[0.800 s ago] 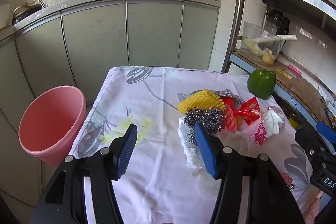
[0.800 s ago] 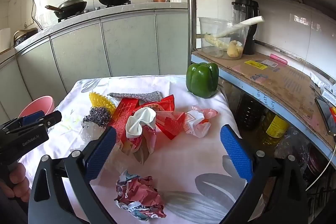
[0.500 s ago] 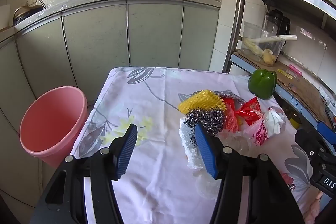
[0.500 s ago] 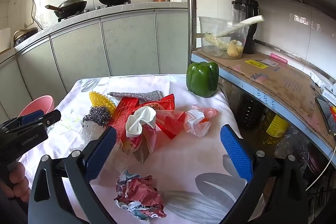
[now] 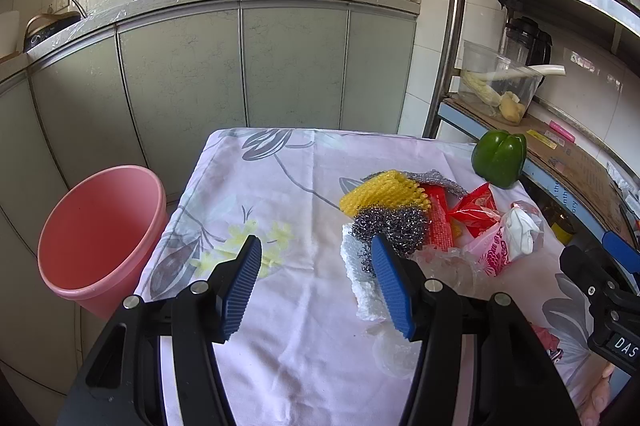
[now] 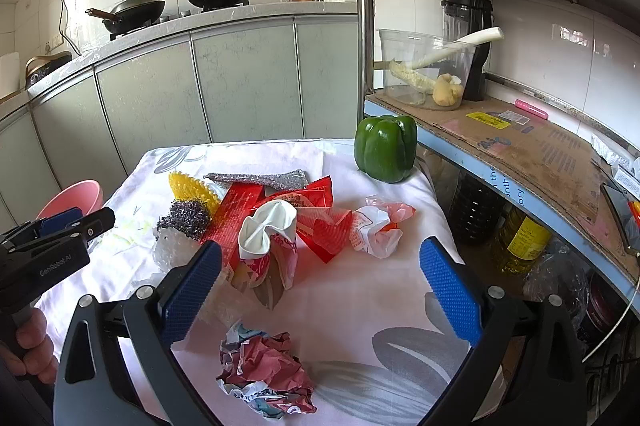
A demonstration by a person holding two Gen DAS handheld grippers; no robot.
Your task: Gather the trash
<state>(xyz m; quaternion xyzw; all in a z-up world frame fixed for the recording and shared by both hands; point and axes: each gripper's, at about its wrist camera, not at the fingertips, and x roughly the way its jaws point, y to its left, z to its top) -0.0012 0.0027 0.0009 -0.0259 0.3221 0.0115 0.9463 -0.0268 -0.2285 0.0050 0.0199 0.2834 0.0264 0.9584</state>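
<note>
We hold our left gripper (image 5: 316,282) over the worktop with the flowery white cloth (image 5: 288,186). Its jaws are wide open and hold nothing. Our right gripper (image 6: 320,282) hangs over the same cloth, jaws wide open too, with nothing in them.

The trash sits in a pile in the middle of the cloth. We see a yellow bumpy scrubber (image 5: 384,192), a grey steel wool ball (image 5: 394,226) touching it, shiny red wrappers (image 6: 316,214), a white crumpled cup in a pink bag (image 6: 268,230) and a scrunched white and red bag (image 6: 378,226). A crumpled red and white paper ball (image 6: 264,374) lies close to our right gripper.

A round pink plastic bucket (image 5: 96,238) stands on the floor just beside the worktop. A shiny green bell pepper (image 6: 386,148) sits at the far corner.
</note>
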